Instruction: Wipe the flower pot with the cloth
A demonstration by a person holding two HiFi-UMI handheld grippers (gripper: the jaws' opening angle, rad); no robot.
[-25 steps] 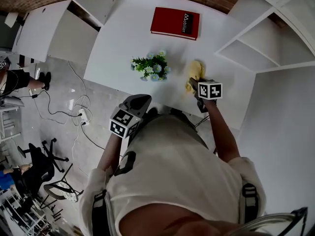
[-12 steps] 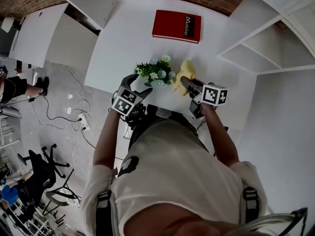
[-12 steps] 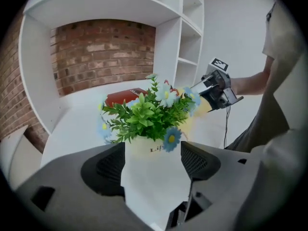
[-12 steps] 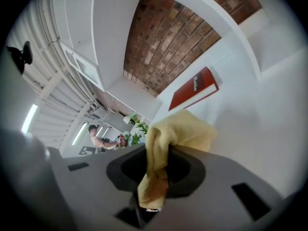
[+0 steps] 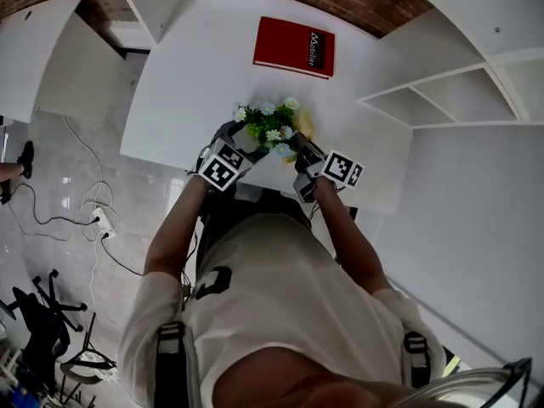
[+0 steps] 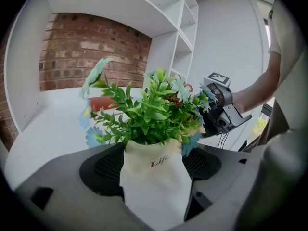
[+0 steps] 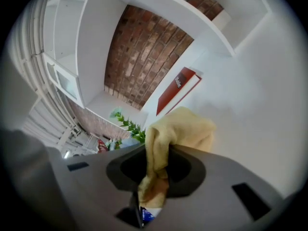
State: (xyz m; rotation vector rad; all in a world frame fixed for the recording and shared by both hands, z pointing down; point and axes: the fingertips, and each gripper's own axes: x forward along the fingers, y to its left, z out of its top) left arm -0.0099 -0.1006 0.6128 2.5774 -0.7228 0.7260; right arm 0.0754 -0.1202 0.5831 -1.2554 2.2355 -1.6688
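A cream flower pot point(image 6: 153, 186) with a green plant and pale flowers point(image 5: 270, 126) stands on the white table point(image 5: 195, 75). My left gripper point(image 5: 242, 140) reaches it from the near left. Its jaws are opening, and the pot stands between the dark pads point(image 6: 103, 170) with a small gap on each side. The right gripper point(image 5: 304, 153) is shut on a yellow cloth point(image 7: 175, 134), which bunches out past its jaws. That cloth point(image 5: 303, 126) is close against the plant's right side. The right gripper point(image 6: 219, 109) also shows behind the leaves in the left gripper view.
A red book point(image 5: 294, 45) lies at the far side of the table, near the brick wall. White shelves point(image 5: 442, 83) stand to the right. The table's near edge runs just under both grippers, with floor and cables to the left.
My left gripper came up from the table's near edge to the pot and opened around it. The right gripper carried the cloth left, up against the plant.
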